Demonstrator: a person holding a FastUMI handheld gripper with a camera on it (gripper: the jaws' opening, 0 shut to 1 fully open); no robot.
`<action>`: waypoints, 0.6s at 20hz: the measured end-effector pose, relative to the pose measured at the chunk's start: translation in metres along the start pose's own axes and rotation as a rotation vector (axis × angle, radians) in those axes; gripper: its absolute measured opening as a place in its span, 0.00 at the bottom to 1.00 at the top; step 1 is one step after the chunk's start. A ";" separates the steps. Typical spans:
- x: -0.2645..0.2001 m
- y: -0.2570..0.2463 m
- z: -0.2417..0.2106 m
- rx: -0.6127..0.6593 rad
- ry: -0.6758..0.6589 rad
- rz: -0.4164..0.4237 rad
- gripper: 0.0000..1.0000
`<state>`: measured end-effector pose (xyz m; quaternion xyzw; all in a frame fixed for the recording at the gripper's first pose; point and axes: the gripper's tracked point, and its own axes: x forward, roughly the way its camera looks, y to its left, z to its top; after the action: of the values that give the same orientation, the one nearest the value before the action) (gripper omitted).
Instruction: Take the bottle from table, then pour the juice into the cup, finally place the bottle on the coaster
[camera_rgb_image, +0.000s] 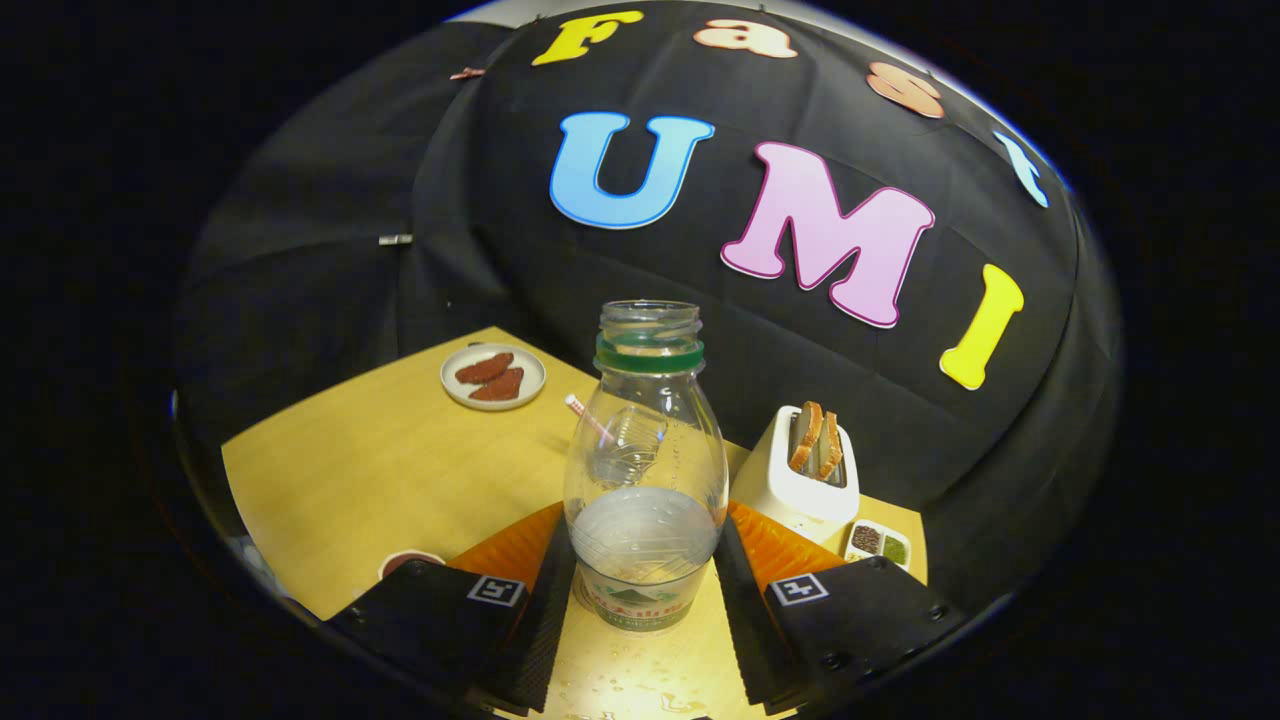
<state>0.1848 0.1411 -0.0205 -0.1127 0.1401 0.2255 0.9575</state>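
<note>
Between the fingers of the gripper (645, 590) stands the bottle (646, 470), upright on the table (380, 480), both pads apparently clamped on its base.

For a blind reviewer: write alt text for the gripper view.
The gripper is shut on a clear, capless bottle part full of pale liquid, over a wooden table. Beyond stand a toaster with bread and a plate of brown food.
</note>
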 end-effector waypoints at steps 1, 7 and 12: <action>0.006 -0.003 0.001 0.007 -0.027 0.003 0.73; 0.043 0.002 -0.034 0.118 -0.108 0.061 0.73; 0.065 -0.007 -0.087 0.215 -0.082 0.051 0.74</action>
<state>0.2255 0.1366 -0.1212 0.0037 0.1270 0.2378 0.9630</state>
